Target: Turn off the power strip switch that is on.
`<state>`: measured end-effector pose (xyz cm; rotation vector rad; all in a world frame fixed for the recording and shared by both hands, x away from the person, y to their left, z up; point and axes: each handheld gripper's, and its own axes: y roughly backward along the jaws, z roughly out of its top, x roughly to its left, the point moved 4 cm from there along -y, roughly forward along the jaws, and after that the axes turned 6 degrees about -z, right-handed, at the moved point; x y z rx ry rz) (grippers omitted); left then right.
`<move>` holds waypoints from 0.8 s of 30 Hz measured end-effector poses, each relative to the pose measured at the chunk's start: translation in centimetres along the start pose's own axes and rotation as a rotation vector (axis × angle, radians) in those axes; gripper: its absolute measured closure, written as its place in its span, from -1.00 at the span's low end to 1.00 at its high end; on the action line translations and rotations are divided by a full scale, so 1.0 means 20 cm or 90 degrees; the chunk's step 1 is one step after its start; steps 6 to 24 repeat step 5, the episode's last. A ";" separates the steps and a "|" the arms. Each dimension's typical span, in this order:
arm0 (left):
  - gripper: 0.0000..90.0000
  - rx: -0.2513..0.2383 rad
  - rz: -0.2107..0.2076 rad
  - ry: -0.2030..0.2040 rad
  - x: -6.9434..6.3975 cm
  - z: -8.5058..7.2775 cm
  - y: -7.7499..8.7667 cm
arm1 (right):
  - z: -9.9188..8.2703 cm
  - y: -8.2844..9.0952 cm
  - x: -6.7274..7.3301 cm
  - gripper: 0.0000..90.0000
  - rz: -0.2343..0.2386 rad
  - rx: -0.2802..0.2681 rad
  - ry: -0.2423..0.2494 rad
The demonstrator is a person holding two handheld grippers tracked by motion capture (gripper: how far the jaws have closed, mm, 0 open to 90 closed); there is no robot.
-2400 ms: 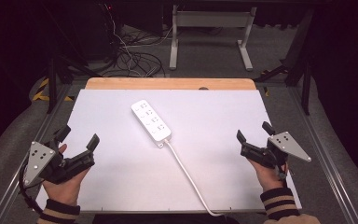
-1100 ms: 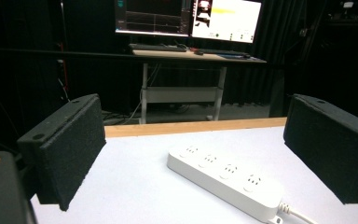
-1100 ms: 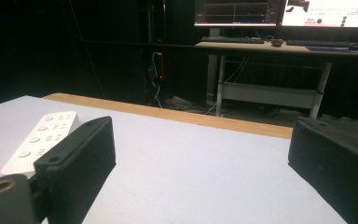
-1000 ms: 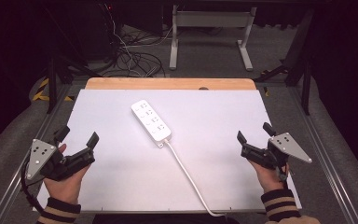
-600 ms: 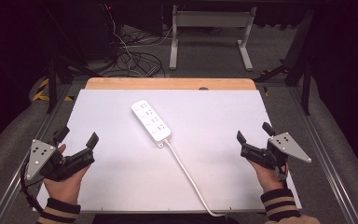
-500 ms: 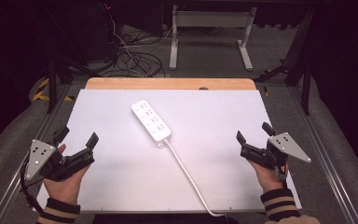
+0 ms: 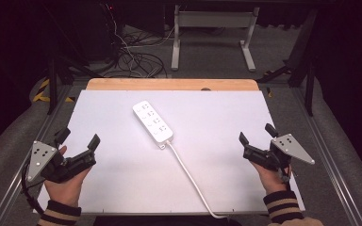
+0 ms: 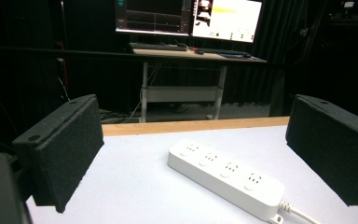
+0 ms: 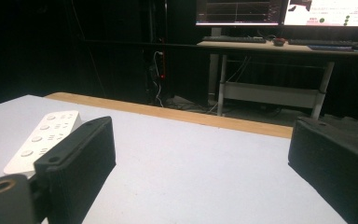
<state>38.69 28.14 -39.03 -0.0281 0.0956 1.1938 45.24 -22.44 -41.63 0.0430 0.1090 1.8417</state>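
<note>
Since both hands are parked at the near corners of the white table (image 7: 122,188) with nothing in them, the risks are all about the approach to the power strip (image 7: 153,122), which lies flat a bit left of the middle, angled, with its sockets facing up.

Starting at the left: the left gripper (image 7: 78,140) sits near the left edge, jaws spread wide, empty, touching nothing. In the left gripper view the strip (image 8: 226,178) is framed right between the two black pads, so it looks lined up already. My guess at what could go wrong: the strip is low and smooth, so if the jaws come in too high they'll pinch the rounded top edges and it'll squirt out or skid across the slick surface.

Middle: the white cord (image 7: 188,176) runs from the strip's near end to the front edge of the table and drops off it. If the strip gets lifted or dragged, that cord will probably tug back and twist it in the grip, or snag on the table edge.

Right side: the right gripper (image 7: 254,139) is well apart from the strip, also gaping wide and empty. Its own view has the strip (image 9: 42,140) off to the side, half behind one pad, so coming straight in from there would likely just shove the end sideways.
</note>
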 end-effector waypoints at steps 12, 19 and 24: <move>-0.91 -0.004 -0.001 -0.002 0.00 0.00 -0.01 | 0.00 0.00 0.00 -0.83 0.001 0.000 0.005; -0.91 -0.004 -0.001 -0.002 0.00 0.00 -0.01 | 0.00 0.00 0.00 -0.83 0.001 0.000 0.005; -0.91 -0.004 -0.001 -0.002 0.00 0.00 -0.01 | 0.00 0.00 0.00 -0.83 0.001 0.000 0.005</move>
